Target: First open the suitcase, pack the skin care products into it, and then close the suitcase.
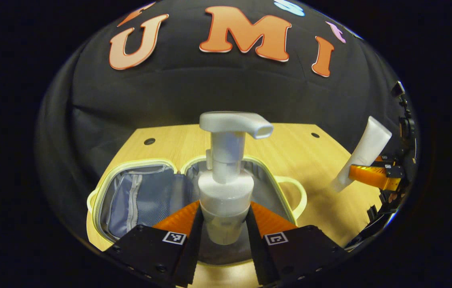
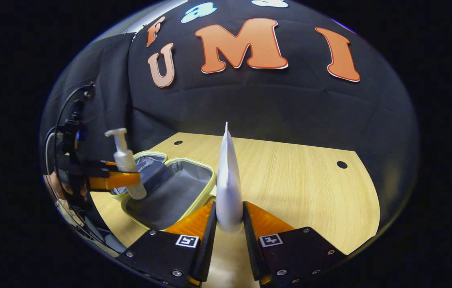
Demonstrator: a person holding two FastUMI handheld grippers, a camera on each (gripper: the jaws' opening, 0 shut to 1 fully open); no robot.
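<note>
A small pale-yellow suitcase [image 1: 97,188] lies open on the wooden table, its grey lining showing; in the right gripper view the suitcase [image 2: 205,168] sits at left. My left gripper [image 1: 224,224] is shut on a white pump bottle [image 1: 226,192], held upright above the right half of the case. My right gripper [image 2: 229,224] is shut on a white tube [image 2: 228,180], standing upright over the table just right of the case. Across the table the left gripper [image 2: 129,181] and its pump bottle [image 2: 125,160] appear, and the right gripper [image 1: 360,171] with the tube [image 1: 364,156] appears at the right.
The wooden table [image 2: 298,184] stretches to the right of the suitcase, with small round holes [image 2: 342,164] near its far edge. The suitcase handle [image 1: 296,188] sticks out on its right side. Black cloth walls the booth behind.
</note>
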